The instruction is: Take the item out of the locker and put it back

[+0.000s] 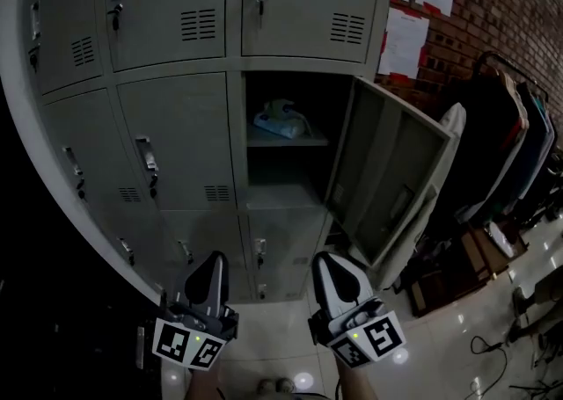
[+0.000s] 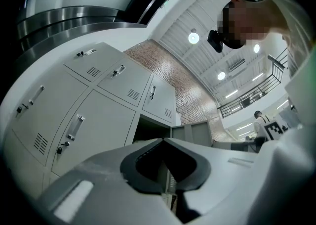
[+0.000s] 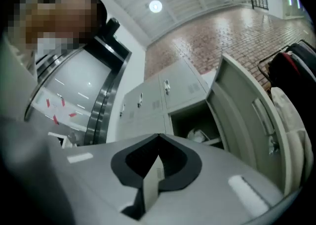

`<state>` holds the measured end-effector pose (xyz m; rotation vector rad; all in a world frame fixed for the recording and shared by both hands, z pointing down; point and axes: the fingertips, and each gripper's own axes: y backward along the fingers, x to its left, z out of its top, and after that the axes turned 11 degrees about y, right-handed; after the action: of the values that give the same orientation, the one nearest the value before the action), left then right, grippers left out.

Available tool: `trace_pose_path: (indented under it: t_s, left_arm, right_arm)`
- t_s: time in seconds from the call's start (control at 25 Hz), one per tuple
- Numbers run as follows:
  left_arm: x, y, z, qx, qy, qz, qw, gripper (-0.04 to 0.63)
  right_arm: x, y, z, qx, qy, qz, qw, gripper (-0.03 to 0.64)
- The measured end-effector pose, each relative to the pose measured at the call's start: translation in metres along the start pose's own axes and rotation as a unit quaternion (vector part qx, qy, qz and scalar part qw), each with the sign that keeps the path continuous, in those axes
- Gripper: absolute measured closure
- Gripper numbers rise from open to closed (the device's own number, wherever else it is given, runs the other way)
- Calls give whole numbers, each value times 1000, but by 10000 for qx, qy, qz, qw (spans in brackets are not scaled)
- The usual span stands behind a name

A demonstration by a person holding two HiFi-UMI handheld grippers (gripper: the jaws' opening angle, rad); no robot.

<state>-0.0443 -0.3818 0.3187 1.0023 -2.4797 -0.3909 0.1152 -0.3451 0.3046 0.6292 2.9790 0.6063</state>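
The item, a pale blue and white bundle (image 1: 280, 120), lies on the shelf inside the open locker (image 1: 286, 170); the right gripper view shows the bundle (image 3: 197, 134) too. The locker door (image 1: 396, 187) hangs swung out to the right. Both grippers are low in the head view, well short of the locker and pointing up at it. My left gripper (image 1: 211, 259) is shut, tips together, nothing in it. My right gripper (image 1: 330, 259) is also shut and empty, its tips meeting below the open compartment (image 3: 195, 120). The left gripper view catches the dark opening (image 2: 150, 129) above its jaws.
Closed grey lockers (image 1: 171, 134) surround the open one. A white board (image 1: 440, 161) leans just right of the door. Dark clothes on a rack (image 1: 515, 134) and wooden boxes (image 1: 449, 275) stand further right. Papers (image 1: 405, 38) hang on the brick wall. Cables (image 1: 493, 345) lie on the floor.
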Motion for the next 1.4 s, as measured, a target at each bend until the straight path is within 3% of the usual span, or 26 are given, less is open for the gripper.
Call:
trace_pose_path:
  t_s: [0.08, 0.48, 0.76, 1.0, 1.16, 1.32, 1.4]
  left_arm:
    - [-11, 2, 1, 22, -89, -19, 10000, 592]
    - [-55, 28, 18, -107, -331, -6, 9994, 592]
    - [-88, 77, -4, 65, -12, -193, 9998, 592]
    - [-135, 167, -15, 125, 46, -333, 9994, 592]
    - [-172, 245, 7, 5, 45, -370, 9993, 592]
    - [-215, 342, 32, -20, 174, -172, 9997, 592]
    - [-236, 379, 42, 10, 174, -92, 9998, 592]
  right_arm:
    - [3, 8, -7, 193, -5, -27, 9998, 615]
    - [20, 52, 10, 136, -72, 199, 9997, 615]
    - [53, 106, 5, 391, 38, 17, 9992, 615]
    - [108, 169, 4, 422, -89, -11, 9991, 615]
    - [167, 228, 21, 376, -223, -41, 9990, 615]
    - [243, 308, 41, 708, 243, -190, 9970, 615]
    - [273, 343, 58, 705, 152, -209, 9972, 615]
